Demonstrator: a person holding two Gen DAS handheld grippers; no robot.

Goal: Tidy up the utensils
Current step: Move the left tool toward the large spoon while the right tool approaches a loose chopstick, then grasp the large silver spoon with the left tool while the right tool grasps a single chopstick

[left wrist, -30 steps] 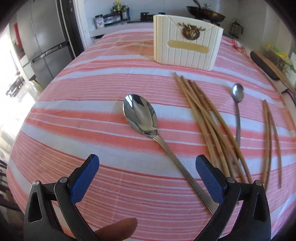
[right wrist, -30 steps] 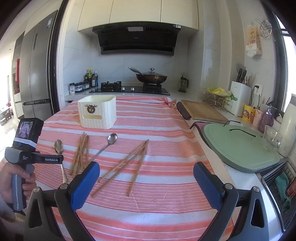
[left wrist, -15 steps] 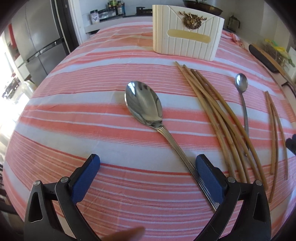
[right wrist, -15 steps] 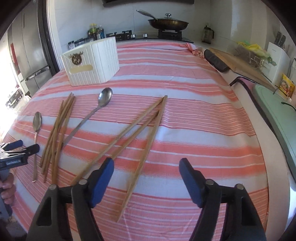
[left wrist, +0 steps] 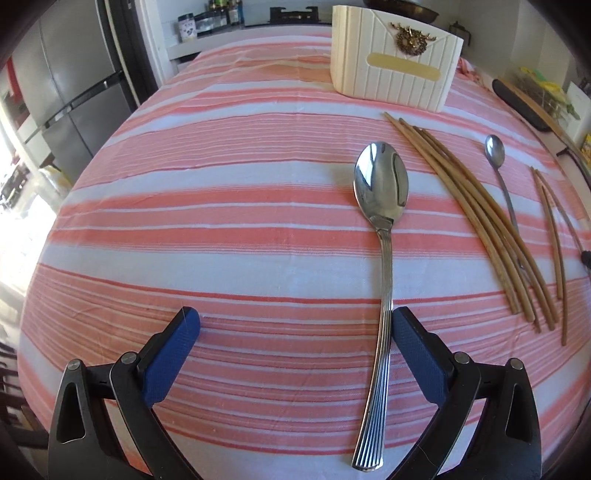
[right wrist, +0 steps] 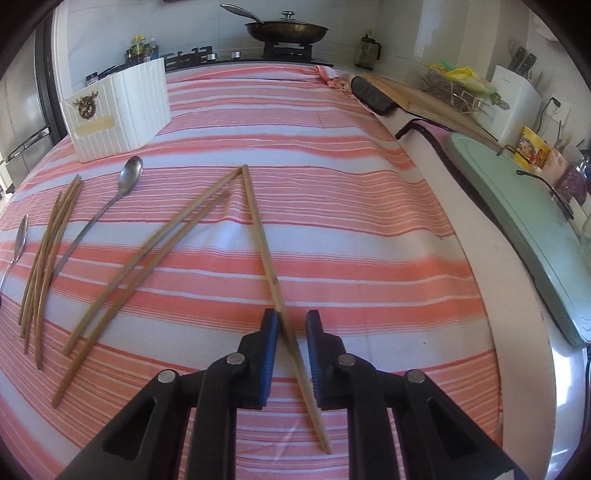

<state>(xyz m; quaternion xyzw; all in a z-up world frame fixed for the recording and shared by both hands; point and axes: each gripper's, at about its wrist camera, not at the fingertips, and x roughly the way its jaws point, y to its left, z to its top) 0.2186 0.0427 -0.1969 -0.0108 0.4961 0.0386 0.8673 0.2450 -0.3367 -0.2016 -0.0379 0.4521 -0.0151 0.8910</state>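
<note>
A large silver spoon (left wrist: 382, 192) lies on the striped tablecloth, its handle running back between the jaws of my left gripper (left wrist: 295, 317), close beside the right finger. That gripper is open and holds nothing. A white ribbed utensil holder (left wrist: 391, 74) stands at the far side. My right gripper (right wrist: 291, 319) is low over the cloth and its jaws are closing around a single wooden chopstick (right wrist: 262, 243); a gap still shows beside the stick. Two more chopsticks (right wrist: 155, 251), a long thin spoon (right wrist: 125, 181) and a bundle of chopsticks (right wrist: 48, 251) lie to the left.
The cloth's right edge drops to a counter with a pale green board (right wrist: 517, 206) and a wooden board (right wrist: 417, 96). A pan (right wrist: 286, 31) sits on the stove behind. A fridge (left wrist: 74, 92) stands at the far left.
My right gripper has dropped toward the table and its jaws have narrowed from wide open to astride one chopstick. My left gripper has shifted, so the spoon handle now lies between its jaws.
</note>
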